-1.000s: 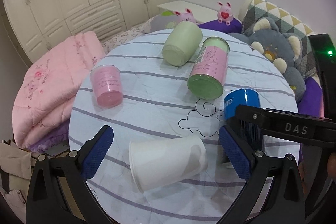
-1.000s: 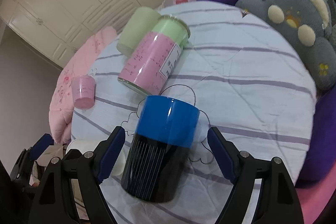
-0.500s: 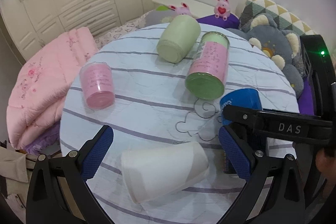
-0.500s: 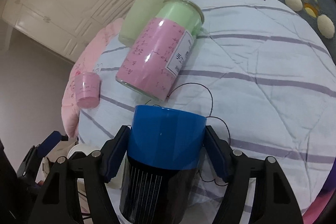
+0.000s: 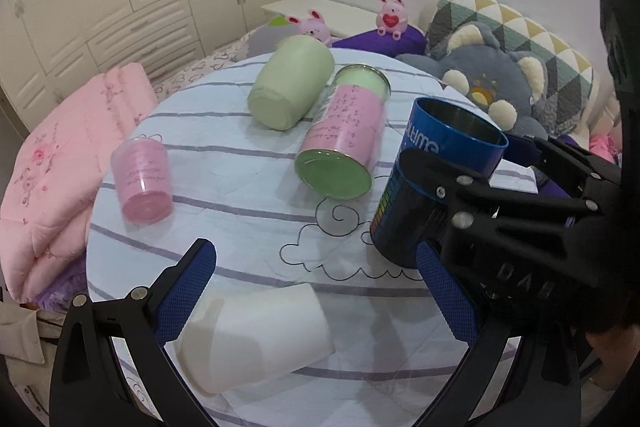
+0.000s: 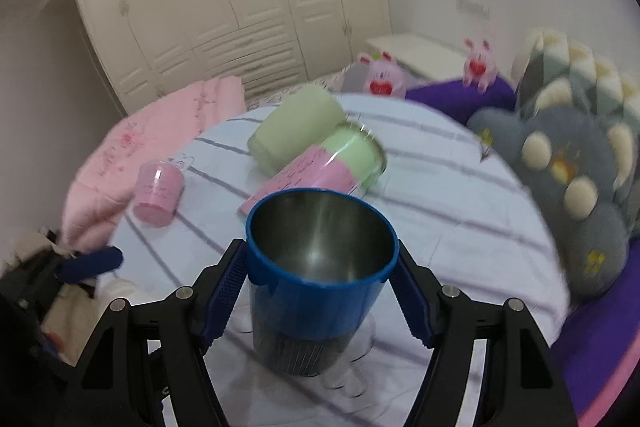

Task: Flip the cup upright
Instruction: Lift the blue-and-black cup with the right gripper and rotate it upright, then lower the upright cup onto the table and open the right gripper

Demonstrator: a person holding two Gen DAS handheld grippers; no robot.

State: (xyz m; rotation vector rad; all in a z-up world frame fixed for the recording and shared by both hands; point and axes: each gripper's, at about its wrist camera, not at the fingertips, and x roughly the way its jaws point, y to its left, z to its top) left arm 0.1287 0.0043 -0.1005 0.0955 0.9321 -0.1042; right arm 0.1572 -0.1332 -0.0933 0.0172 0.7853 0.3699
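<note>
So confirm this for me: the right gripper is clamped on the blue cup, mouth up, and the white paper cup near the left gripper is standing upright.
Not quite. The right gripper does clamp the blue cup, mouth up, but the white paper cup near the left gripper lies on its side, as the left wrist view shows.

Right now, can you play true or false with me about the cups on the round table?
1. The right hand-held gripper is clamped on the blue cup. True.
2. The blue cup's opening faces down. False: it faces up, tilted.
3. The left hand-held gripper grips the white cup. False: its jaws are open and the cup lies on its side between them.
4. The light green cup lies on its side next to the pink-and-green can. True.
5. The small pink cup is inside the blue cup. False: it sits apart on the striped tablecloth.
</note>
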